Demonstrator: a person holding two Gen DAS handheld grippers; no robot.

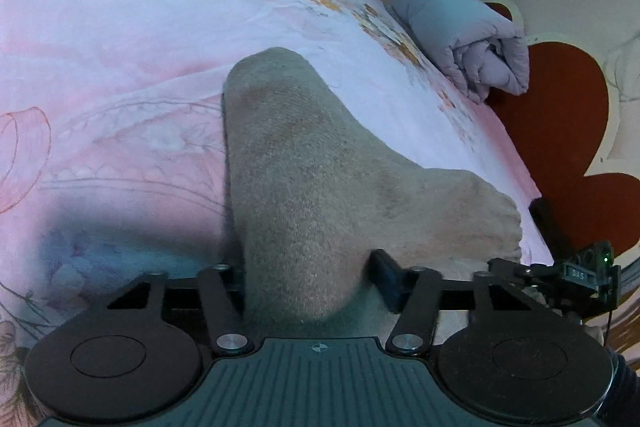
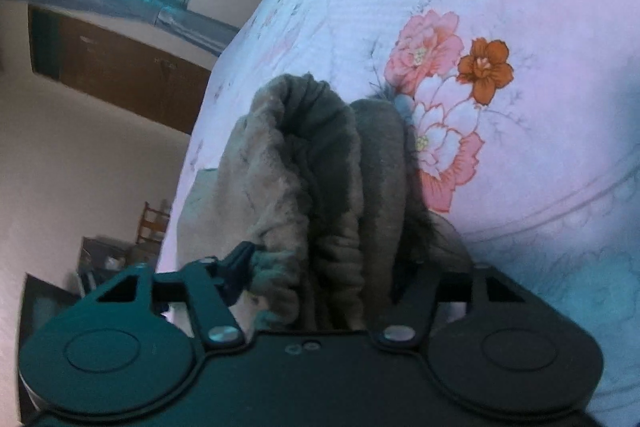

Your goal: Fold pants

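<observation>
The pants (image 1: 304, 187) lie on the flowered bed (image 1: 120, 47) — thick, fleecy, soft, so they should sag and bunch unless I pinch well into a doubled edge. My left tongs (image 1: 308, 267) are clamped on a fat fold of them, and my right tongs (image 2: 320, 267) grip the gathered waistband end (its plush lining shows). Both hands tilt downward toward the mattress — the cloth is raised slightly between them.
</observation>
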